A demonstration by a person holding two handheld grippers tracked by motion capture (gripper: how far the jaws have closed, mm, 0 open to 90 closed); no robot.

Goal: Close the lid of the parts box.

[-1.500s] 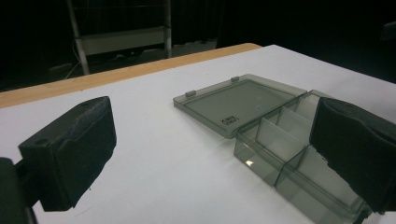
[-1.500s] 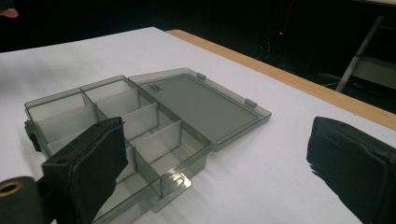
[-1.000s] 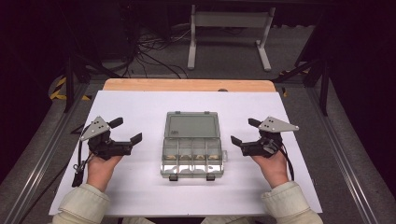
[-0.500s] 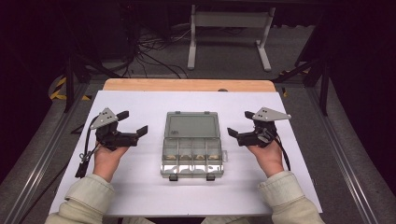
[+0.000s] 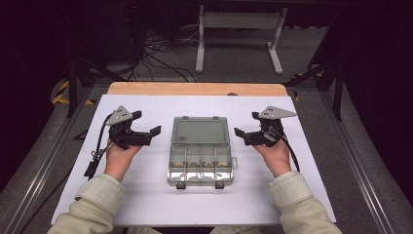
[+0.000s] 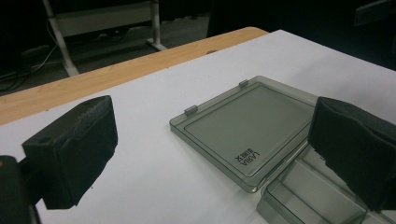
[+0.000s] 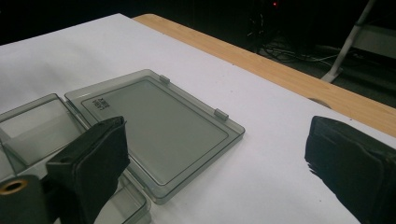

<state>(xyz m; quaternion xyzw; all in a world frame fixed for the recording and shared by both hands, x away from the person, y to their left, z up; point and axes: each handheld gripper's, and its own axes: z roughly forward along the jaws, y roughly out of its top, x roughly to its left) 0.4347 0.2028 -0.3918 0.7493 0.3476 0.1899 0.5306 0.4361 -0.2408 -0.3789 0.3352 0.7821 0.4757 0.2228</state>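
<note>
High view: the clear compartment box [image 5: 199, 165] lies open mid-sheet, lid [image 5: 200, 130] flat beyond it, long axis running away from the person. Left gripper [image 5: 148, 132] and right gripper [image 5: 246, 132] flank the box, jaws spread, empty.

Left gripper view: white sheet [image 6: 154, 172], wooden table edge [image 6: 116, 74] beyond the box.

Right gripper view: cables [image 7: 280, 46] on dark floor past the box.

Your left gripper [image 5: 145, 125] and right gripper [image 5: 247, 126] hover level, jaws wide apart, pointing inward at each other, forearms parallel.
</note>
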